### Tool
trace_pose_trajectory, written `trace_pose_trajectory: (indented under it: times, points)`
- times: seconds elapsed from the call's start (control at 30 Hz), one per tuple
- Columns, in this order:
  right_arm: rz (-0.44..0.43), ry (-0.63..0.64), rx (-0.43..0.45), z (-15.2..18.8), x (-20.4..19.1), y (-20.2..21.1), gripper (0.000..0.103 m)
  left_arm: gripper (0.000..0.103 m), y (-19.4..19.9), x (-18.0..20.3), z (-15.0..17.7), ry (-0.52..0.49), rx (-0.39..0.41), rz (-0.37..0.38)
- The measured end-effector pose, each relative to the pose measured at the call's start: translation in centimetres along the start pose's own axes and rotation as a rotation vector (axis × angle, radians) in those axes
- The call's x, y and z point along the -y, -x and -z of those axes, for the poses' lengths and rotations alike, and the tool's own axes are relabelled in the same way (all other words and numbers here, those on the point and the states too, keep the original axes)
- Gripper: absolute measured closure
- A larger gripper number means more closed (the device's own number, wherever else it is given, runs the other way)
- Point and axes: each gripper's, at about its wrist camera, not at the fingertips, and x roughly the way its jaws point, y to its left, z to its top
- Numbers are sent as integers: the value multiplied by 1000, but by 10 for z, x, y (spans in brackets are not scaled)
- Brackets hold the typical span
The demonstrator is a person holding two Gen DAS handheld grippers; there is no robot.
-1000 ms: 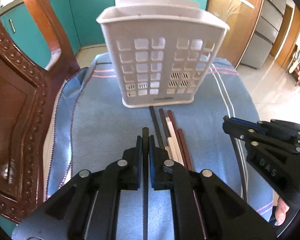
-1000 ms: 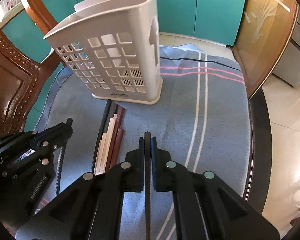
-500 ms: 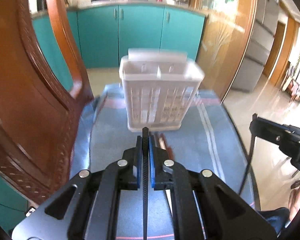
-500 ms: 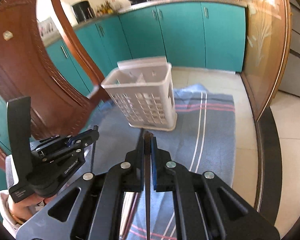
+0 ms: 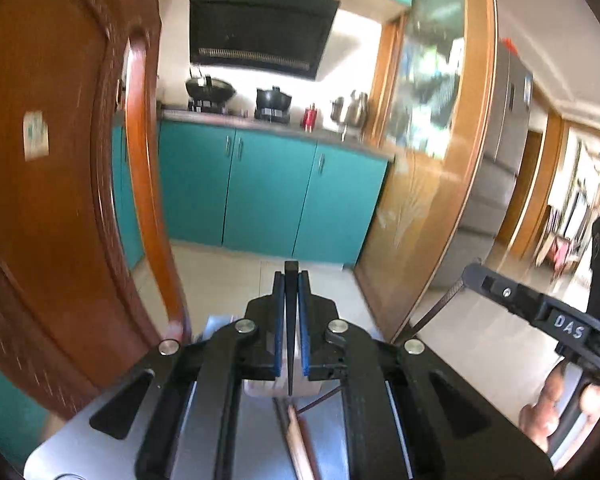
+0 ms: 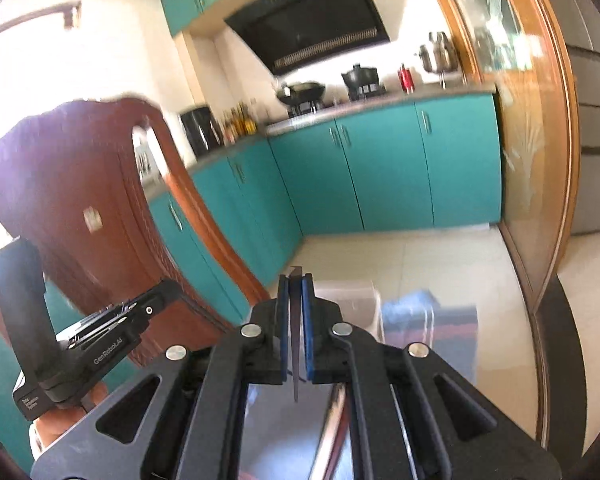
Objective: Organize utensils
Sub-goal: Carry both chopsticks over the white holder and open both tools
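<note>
Change: both claws are up off the table vs. a sec ago, each w/ its stick; views now look across the kitchen, basket sunk low behind the fingers.
Left claw (image 5: pixel 291 280): clenched on a black chopstick (image 5: pixel 290 320), tip poking out past the blue pads, rest running down btwn the fingers.
Right claw (image 6: pixel 296 282): clenched on a dark brown chopstick (image 6: pixel 296 344), held the same way, tip just clear of the pads.
Basket (image 6: pixel 354 304): white, blurred, on the table just behind the right claw's fingers.
Loose chopsticks (image 5: pixel 298 436): on the table under the left claw, pale one beside darker ones.
Cloth (image 6: pixel 428 320): blue w/ stripes, right of the basket.
Chair (image 5: pixel 60 200): carved wood, close on the left.
Backdrop: teal cabinets (image 5: pixel 268 196), black range hood (image 5: pixel 260 28).
</note>
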Motion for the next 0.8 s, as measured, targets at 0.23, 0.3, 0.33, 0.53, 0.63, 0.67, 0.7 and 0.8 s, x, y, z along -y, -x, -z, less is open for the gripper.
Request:
trace_pose_trajectory:
  times: [0.23,0.3,0.33,0.53,0.63,0.67,0.7,0.8]
  points:
    - [-3,-111,98,-49,24,-9,96,96,-13,-27,-30,126,99,-31]
    - [26,-116,135,-54,32,-14,96,96,-23,-30,-32,140,130,-53]
    - [49,-110,153,-53,34,-18,96,96,-27,-30,-31,142,134,-65]
    - [164,-73,87,-40,45,-70,96,96,-69,-24,-12,109,44,-122]
    - [179,-74,21,-24,54,-93,96,96,-84,-29,7,116,-10,-149]
    - [185,-74,9,-17,56,-98,96,96,-87,-32,13,121,-24,-154]
    - [188,-72,3,-10,57,-101,96,96,-91,-34,18,127,-41,-157]
    - [203,-54,-34,5,56,-108,96,96,-92,-39,27,129,-63,-150]
